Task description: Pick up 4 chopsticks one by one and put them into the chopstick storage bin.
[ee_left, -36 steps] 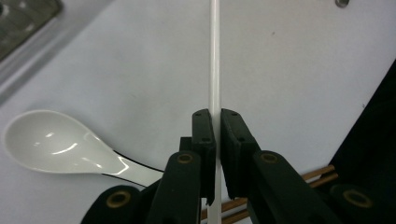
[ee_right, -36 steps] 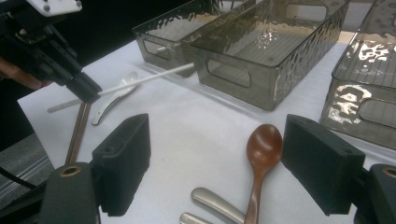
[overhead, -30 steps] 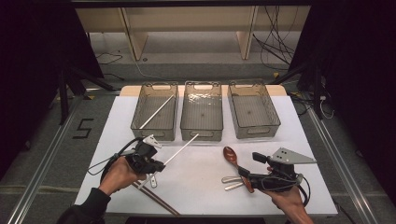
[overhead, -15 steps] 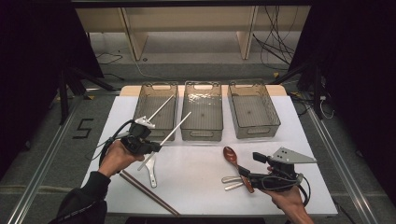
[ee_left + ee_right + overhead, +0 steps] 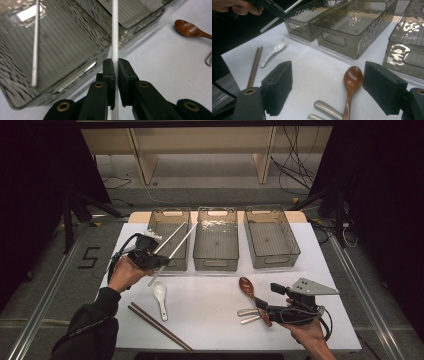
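My left gripper point(image 5: 161, 260) is shut on a white chopstick point(image 5: 181, 243), held slanted above the near end of the left clear bin point(image 5: 170, 212). In the left gripper view the jaws point(image 5: 116, 66) pinch that chopstick point(image 5: 114, 30), and a second white chopstick point(image 5: 35, 42) lies inside the bin point(image 5: 75, 75). My right gripper point(image 5: 270, 301) stands open low at the front right, its jaws on either side of a brown wooden spoon point(image 5: 353, 77) without touching it. Two metal handles point(image 5: 327, 106) lie beside the spoon.
A middle bin point(image 5: 216, 265) and a right bin point(image 5: 272, 262) stand in a row with the left one. A white ceramic spoon point(image 5: 160, 296) and a pair of brown chopsticks point(image 5: 157, 326) lie at the front left of the white table.
My left hand has carried the white chopstick away from the table's front, up and toward the left bin. The right hand has stayed still.
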{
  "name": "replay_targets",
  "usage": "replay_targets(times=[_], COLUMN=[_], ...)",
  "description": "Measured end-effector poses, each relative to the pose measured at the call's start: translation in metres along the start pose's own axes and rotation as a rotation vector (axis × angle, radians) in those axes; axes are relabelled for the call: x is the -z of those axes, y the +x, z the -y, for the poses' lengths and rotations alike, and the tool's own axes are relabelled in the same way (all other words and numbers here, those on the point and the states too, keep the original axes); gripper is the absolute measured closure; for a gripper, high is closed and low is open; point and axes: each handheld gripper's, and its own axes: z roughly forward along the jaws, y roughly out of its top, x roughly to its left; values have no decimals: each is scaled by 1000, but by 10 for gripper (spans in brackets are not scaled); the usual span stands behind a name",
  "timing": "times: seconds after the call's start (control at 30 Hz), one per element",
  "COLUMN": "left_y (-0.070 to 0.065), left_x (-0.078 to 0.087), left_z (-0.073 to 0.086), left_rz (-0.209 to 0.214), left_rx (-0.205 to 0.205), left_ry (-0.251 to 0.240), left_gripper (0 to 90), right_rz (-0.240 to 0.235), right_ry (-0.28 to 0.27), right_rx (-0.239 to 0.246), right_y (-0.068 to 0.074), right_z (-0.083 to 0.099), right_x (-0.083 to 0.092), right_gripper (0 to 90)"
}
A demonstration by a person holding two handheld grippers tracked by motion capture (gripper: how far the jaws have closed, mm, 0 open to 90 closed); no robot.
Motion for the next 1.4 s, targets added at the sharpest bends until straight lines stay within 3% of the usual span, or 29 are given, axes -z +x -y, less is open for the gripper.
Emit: replay_targets(times=[0.53,0.77,1.1,1.4], left_y=[32,48,59,70], left_x=[-2,-8,-22,-23], left_z=[-31,-43,-49,-54], left_rz=[-69,-120,-146,-169], left_rx=[35,59,79,87], left_ry=[-46,-50,-52,-75], left_gripper=[842,843,842,842], right_rz=[-1,-3,-6,-7], right_ry=[-1,1,-3,-4], right_rx=[-3,-3,-4,-6], right_y=[-1,-1,-1,-2], right_z=[0,0,0,0], right_x=[1,1,1,1], right_gripper=[249,249,249,249])
